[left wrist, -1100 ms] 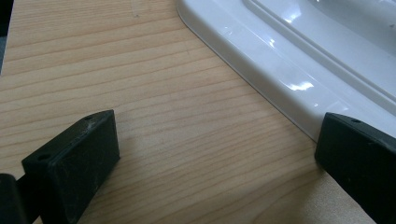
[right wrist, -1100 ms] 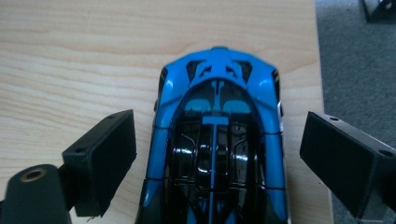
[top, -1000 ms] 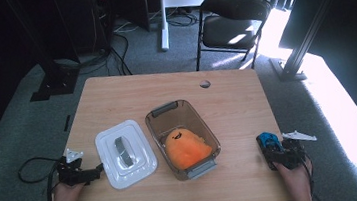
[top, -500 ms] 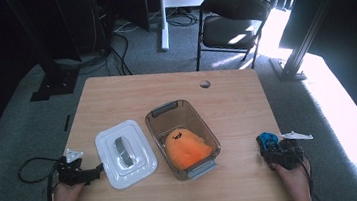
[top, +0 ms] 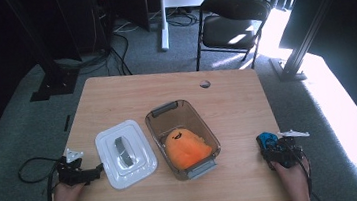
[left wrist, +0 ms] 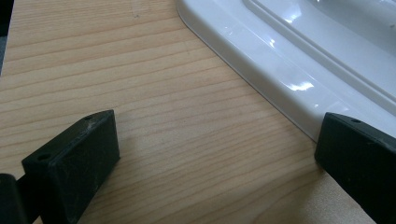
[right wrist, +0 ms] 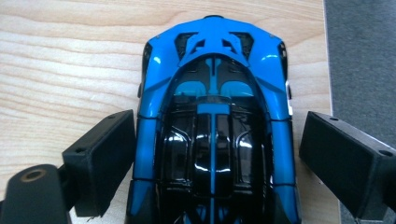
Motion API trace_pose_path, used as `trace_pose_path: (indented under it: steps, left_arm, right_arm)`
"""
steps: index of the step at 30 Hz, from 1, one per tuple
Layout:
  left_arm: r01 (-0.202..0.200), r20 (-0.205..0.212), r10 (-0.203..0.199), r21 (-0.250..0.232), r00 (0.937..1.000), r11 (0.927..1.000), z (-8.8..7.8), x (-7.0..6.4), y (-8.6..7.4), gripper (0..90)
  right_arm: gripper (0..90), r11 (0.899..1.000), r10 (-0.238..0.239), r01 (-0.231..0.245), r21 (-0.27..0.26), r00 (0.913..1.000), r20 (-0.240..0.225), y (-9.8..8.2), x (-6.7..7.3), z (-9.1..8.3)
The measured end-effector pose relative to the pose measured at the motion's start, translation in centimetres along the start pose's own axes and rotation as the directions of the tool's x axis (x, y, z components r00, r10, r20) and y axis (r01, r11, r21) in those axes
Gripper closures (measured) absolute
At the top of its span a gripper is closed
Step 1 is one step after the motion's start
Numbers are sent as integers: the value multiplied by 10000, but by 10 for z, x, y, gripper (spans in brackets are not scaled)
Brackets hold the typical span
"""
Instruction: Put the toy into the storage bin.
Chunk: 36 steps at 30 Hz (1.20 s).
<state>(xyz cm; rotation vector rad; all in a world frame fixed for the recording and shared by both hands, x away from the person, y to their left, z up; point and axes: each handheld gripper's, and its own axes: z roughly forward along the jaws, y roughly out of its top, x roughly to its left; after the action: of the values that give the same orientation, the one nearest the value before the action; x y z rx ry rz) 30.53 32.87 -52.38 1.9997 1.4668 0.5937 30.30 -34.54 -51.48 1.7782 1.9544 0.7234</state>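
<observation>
Blue and black, a toy car [right wrist: 212, 121] lies between the spread jaws of the right gripper [right wrist: 215, 158], near the right front edge of the wooden table [top: 130, 93]; one jaw looks to touch its side, the other stands apart, so nothing is clamped. At the left front, the left gripper [left wrist: 217, 154] is held wide open just above the wood, one jaw right at the rim of a white lid [top: 124, 154] that lies flat. Just beyond, a clear bin [top: 181, 138] holding an orange plush toy [top: 185, 147] sits beside the lid. Judged from this, grasping the car is the step in hand; closing the jaws on its sides is called for next. Farther off stands a black chair [top: 231, 22]
</observation>
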Motion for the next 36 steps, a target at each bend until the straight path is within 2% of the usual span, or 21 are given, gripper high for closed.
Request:
trace_pose_path:
  steps: [3,6,8,9,13,20,22,32,36]
  left_arm:
    - [-13,1,13,7,10000,10000,0,0,0,3]
    - [-9,3,9,-2,10000,10000,0,0,0,3]
    - [-4,2,4,-3,10000,10000,0,0,0,3]
    - [-9,1,9,2,10000,10000,0,0,0,3]
    - [-2,-4,2,-2,10000,10000,0,0,0,4]
    - [24,-32,-24,0,10000,10000,0,0,0,4]
    - [25,-36,-25,1,10000,10000,0,0,0,4]
    - [6,-18,-6,9,10000,10000,0,0,0,3]
    - [7,-18,-7,7,10000,10000,0,0,0,4]
  right_arm:
    - [106,9992,135,-140,-376,9998,-131,-2,3,-7]
    - [105,9991,102,-100,-408,9999,33,-3,5,-8]
    - [105,9997,92,-89,-208,9999,117,-4,6,-2]
    - [105,9998,82,-78,-160,9995,312,-4,6,0]
    - [104,9997,10,2,-229,9988,490,-5,7,3]
    - [110,9990,119,-94,-441,9983,563,-4,8,5]
    - [171,9981,172,-137,-597,9980,600,-5,8,4]
    - [175,9994,74,-50,-353,9977,676,0,9,5]
    - [177,9985,81,-35,-538,9963,856,6,12,0]
